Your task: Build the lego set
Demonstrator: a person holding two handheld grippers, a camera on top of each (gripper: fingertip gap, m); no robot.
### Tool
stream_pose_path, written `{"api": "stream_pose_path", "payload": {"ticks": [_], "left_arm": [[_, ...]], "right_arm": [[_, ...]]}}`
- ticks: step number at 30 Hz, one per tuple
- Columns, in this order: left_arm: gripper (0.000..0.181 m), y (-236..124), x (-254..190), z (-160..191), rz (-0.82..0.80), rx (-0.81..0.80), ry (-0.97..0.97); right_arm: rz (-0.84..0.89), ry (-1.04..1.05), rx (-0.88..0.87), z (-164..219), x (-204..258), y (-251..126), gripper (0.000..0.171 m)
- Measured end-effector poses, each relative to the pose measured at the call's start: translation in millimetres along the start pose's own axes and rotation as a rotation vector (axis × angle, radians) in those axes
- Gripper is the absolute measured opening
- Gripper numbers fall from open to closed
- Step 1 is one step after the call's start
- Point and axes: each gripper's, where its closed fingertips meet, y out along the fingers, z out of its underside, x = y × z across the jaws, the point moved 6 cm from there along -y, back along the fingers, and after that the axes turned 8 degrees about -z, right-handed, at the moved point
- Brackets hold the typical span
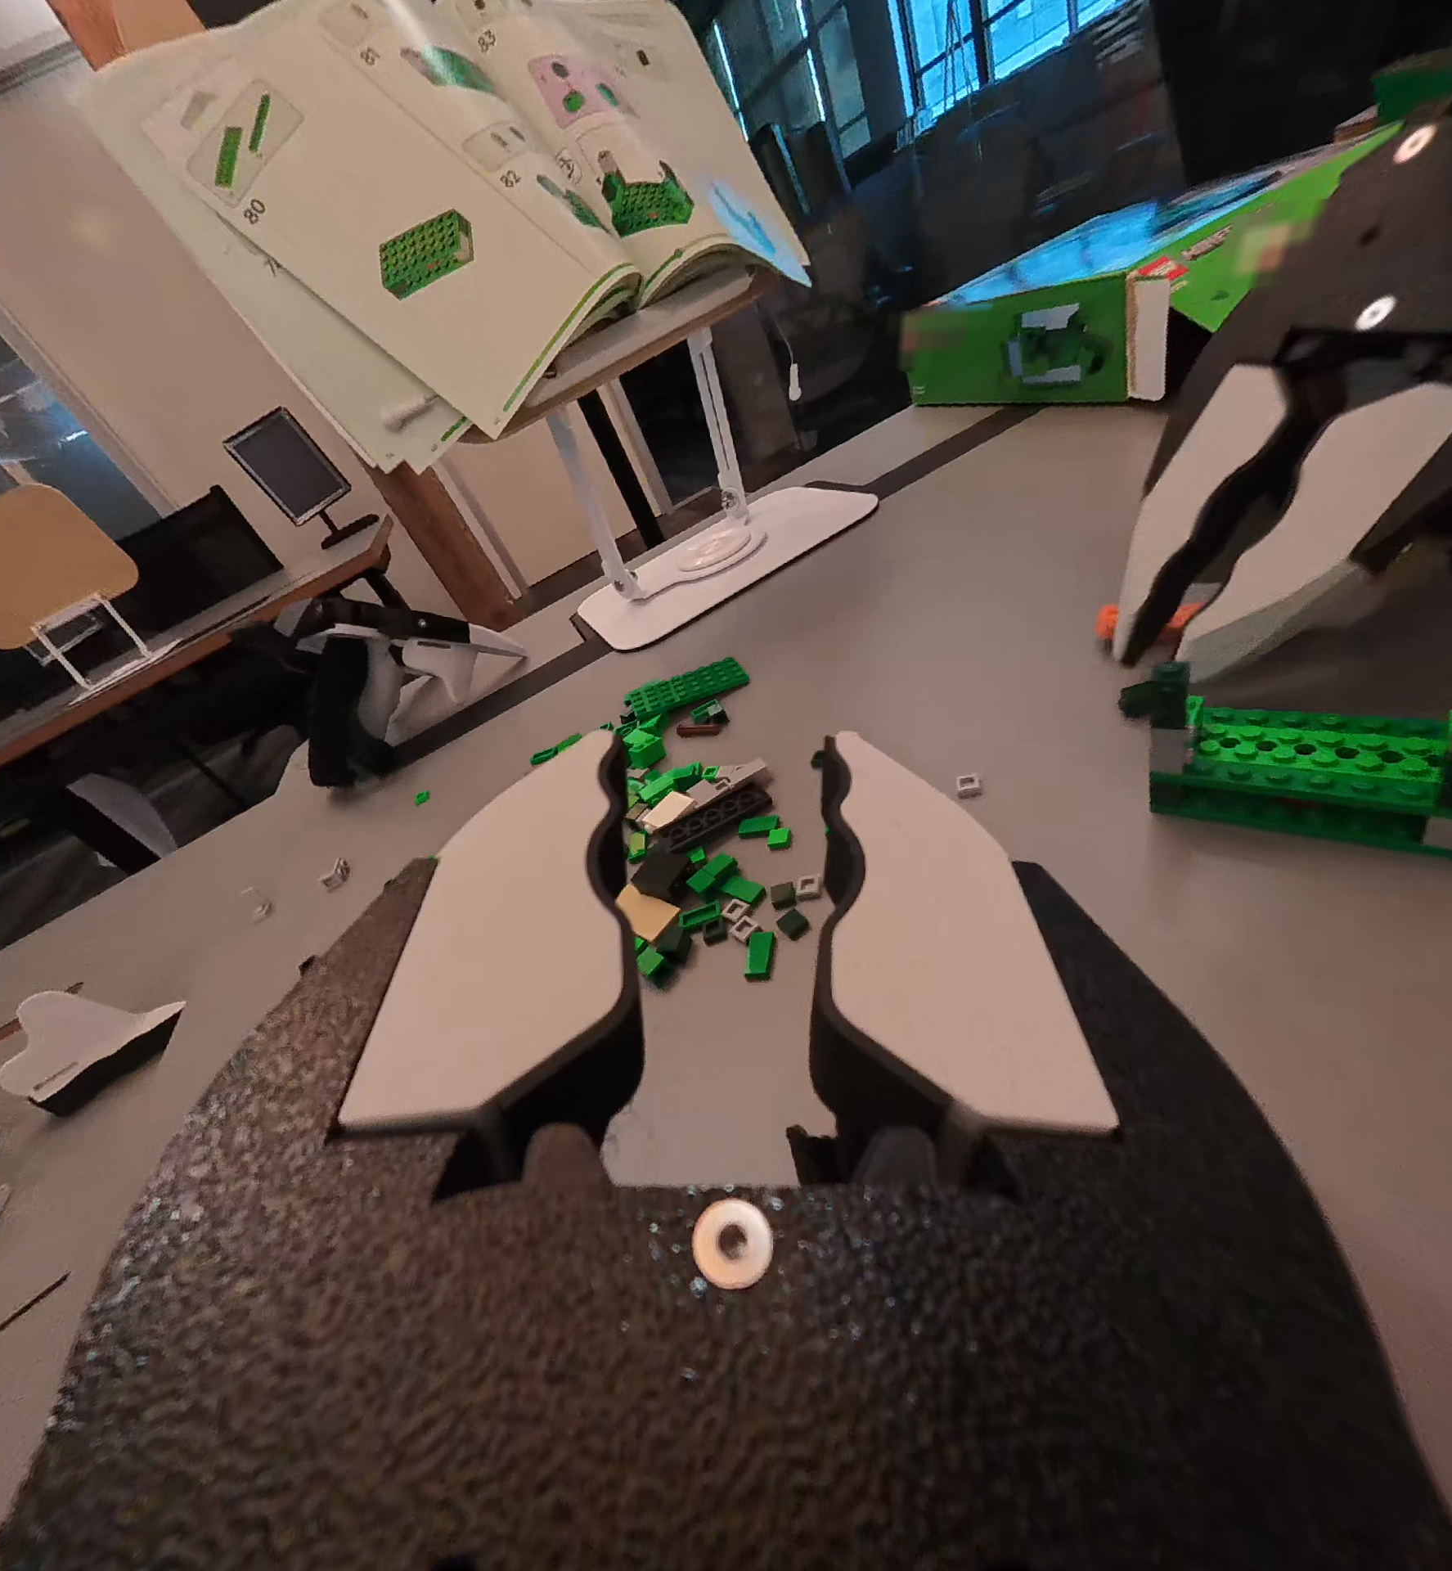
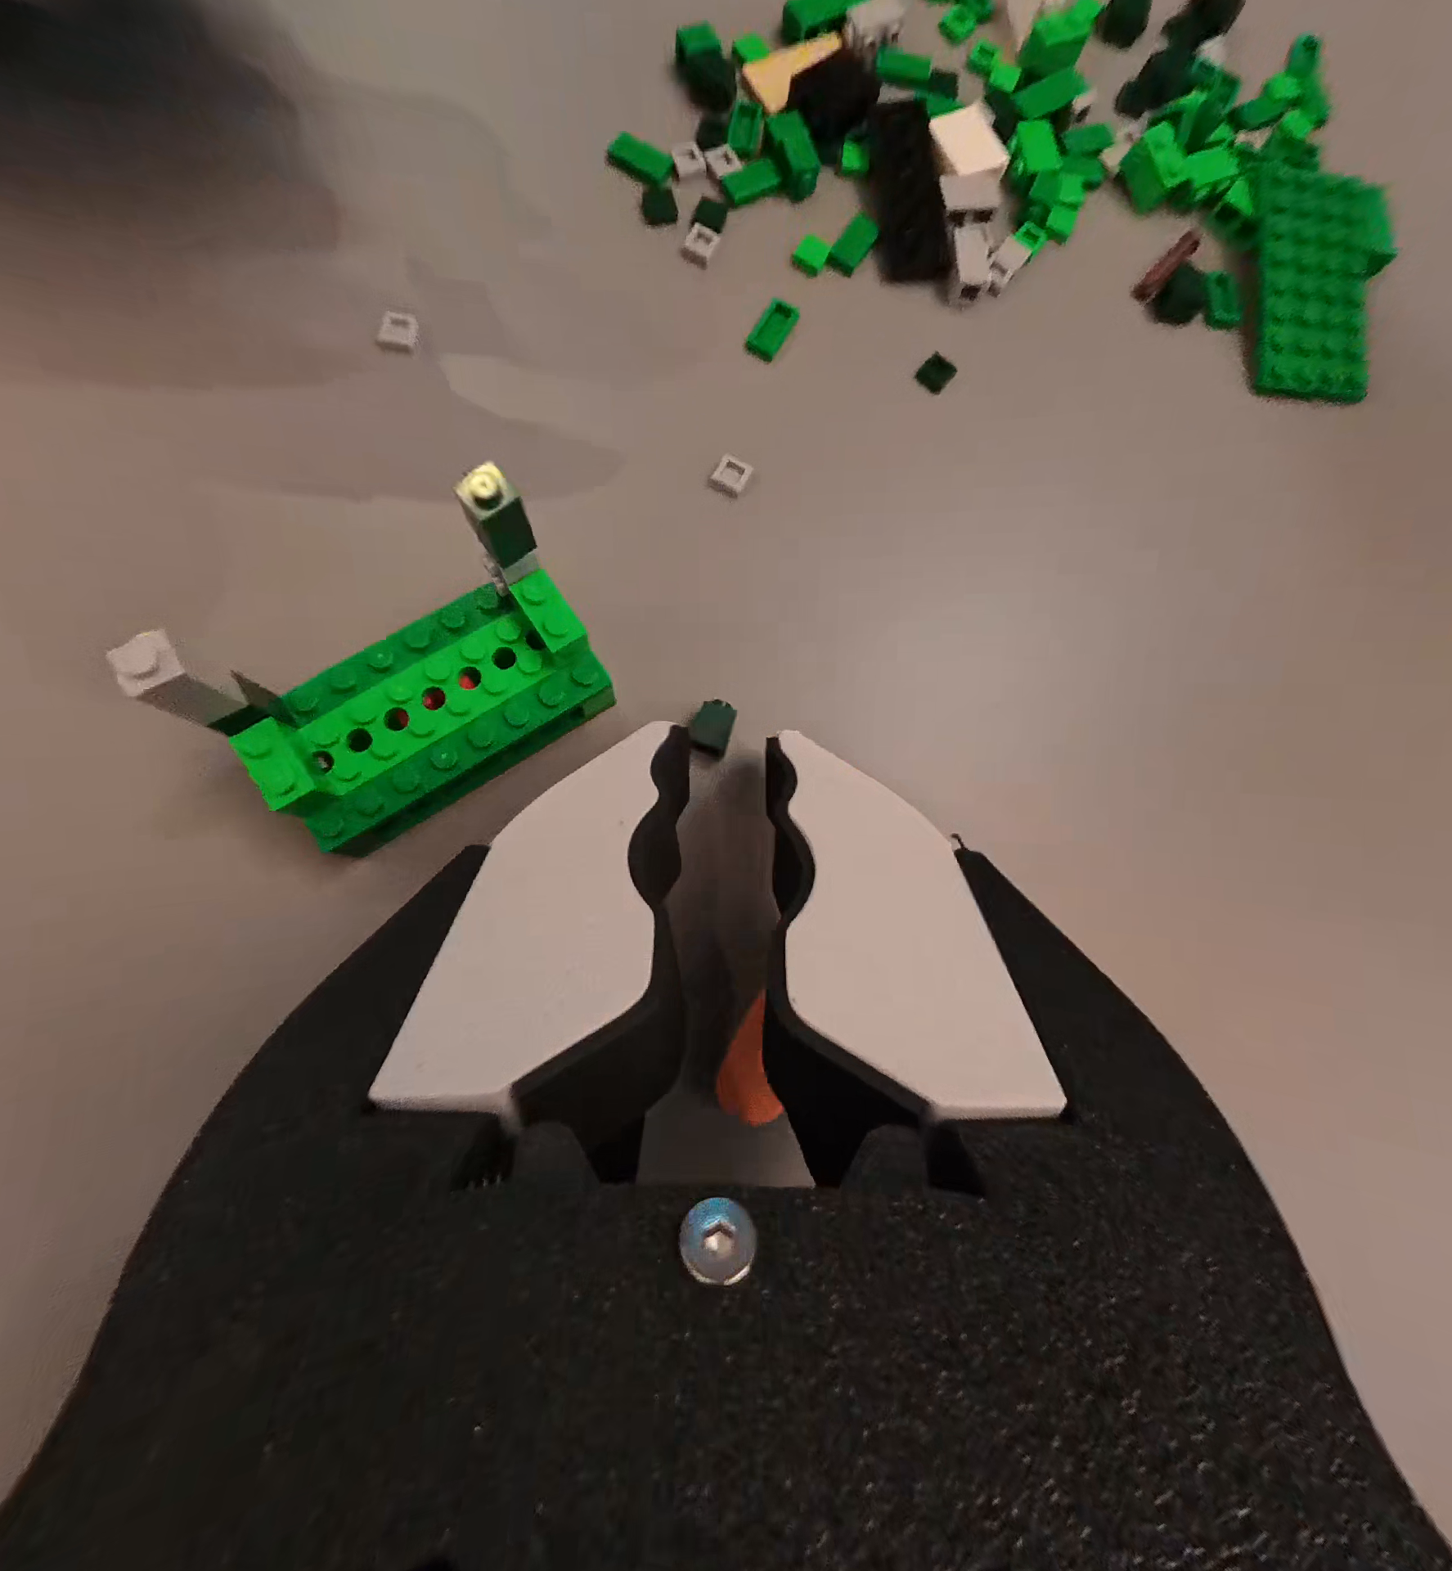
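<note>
Right gripper (image 2: 726,748) has its fingers slightly apart around a dark green brick (image 2: 712,725) on the bench (image 2: 1045,680), just beside the build (image 2: 425,714). Left gripper (image 1: 722,757) hovers spread over the pile (image 1: 705,850). A sloppy pinch could flick the brick away.

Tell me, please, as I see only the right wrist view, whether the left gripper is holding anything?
Observer: No, the left gripper is open and empty, its fingers pointed toward the loose brick pile.
Operator: What stands beyond that pile?
Observer: An instruction booklet lies open on a white stand.
Operator: Is anything behind my right gripper?
Observer: A green box lies farther back on the table.
</note>
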Motion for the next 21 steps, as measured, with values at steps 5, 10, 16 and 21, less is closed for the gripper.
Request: {"api": "stream_pose_path", "payload": {"ticks": [5,10,16,21], "left_arm": [[0.044,-1.9,-1.7,-0.5,0.025,-0.001,-0.021],[0.045,-4.4,-2.2,-1.3,0.018,-0.014,0.003],[0.046,-10.5,-6.9,-5.8,0.023,-0.062,0.032],[0.046,-17.6,-19.5,-17.9,0.034,-0.135,0.080]], "right_arm": [[-0.018,0.025,0.006,-0.3,-2.3,4.8,0.008],[0.137,-0.086,-0.162,-1.8,-5.4,-11.2,0.007],[0.346,-0.297,-0.609,1.0,14.8,-53.9,0.008],[0.376,-0.440,-0.749,5.5,39.6,-73.5,0.008]]}}
